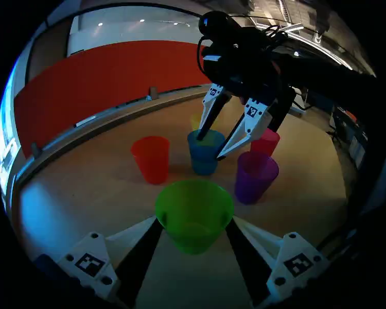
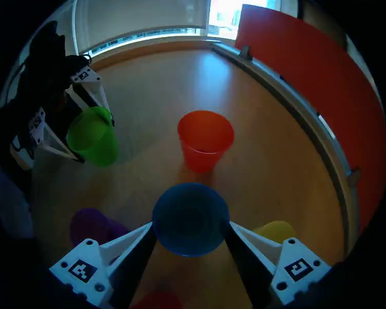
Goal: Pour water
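Observation:
A green cup (image 1: pixel 193 206) sits between the fingers of my left gripper (image 1: pixel 194 221), which press on both its sides. The right gripper view shows the same green cup (image 2: pixel 92 136) held by the left gripper (image 2: pixel 95 140) at the left, above the wooden table (image 2: pixel 152 98). My right gripper (image 2: pixel 190 225) is shut on a blue cup (image 2: pixel 190 216). In the left gripper view, the right gripper (image 1: pixel 210 147) reaches down from above and its white fingers flank the blue cup (image 1: pixel 203 159). I cannot tell whether either cup holds water.
An orange cup (image 1: pixel 151 158) stands left of the blue one, a purple cup (image 1: pixel 255 176) to its right, and a pink cup (image 1: pixel 265 141) and a yellow cup (image 1: pixel 195 121) stand behind. A red wall panel (image 1: pixel 100 82) runs along the table's far edge.

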The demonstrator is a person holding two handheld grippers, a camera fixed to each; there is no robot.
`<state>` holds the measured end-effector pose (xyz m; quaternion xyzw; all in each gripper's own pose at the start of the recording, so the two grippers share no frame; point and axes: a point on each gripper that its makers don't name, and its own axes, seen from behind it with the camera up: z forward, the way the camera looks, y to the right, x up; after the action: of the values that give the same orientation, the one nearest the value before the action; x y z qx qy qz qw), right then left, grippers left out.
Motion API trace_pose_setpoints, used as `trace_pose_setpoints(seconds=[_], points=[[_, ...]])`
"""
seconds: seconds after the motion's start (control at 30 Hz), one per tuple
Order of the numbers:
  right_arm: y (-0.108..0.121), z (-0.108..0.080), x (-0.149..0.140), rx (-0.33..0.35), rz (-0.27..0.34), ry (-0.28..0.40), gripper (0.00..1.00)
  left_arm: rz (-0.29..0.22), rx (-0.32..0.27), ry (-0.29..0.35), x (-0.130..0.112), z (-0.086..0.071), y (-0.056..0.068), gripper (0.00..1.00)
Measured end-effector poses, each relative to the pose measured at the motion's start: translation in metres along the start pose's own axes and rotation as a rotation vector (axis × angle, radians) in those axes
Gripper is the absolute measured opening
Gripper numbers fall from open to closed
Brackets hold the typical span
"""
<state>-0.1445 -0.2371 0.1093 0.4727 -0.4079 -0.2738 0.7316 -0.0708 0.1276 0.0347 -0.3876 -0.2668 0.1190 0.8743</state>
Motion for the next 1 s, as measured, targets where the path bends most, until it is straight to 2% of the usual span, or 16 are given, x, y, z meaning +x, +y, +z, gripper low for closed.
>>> trace_pose_setpoints(seconds=[0.27,0.47,0.67,1.0], points=[[-0.001,-0.007,0.006,-0.002,0.006,0.04,0.9,-0.003,0.007,0.011,0.005,-0.003,-0.001,0.84],[0.0,-0.024,0.019,-0.024,0.035,0.126,0.9,-0.001,0.018,0.032,0.016,-0.007,0.001,0.84],[-0.002,-0.05,0.031,-0.057,0.061,0.232,0.89,0.018,0.033,0.067,0.032,-0.015,0.005,0.84],[-0.013,-0.109,0.057,-0.125,0.091,0.445,0.89,0.023,0.06,0.164,0.074,-0.031,0.015,0.84]])
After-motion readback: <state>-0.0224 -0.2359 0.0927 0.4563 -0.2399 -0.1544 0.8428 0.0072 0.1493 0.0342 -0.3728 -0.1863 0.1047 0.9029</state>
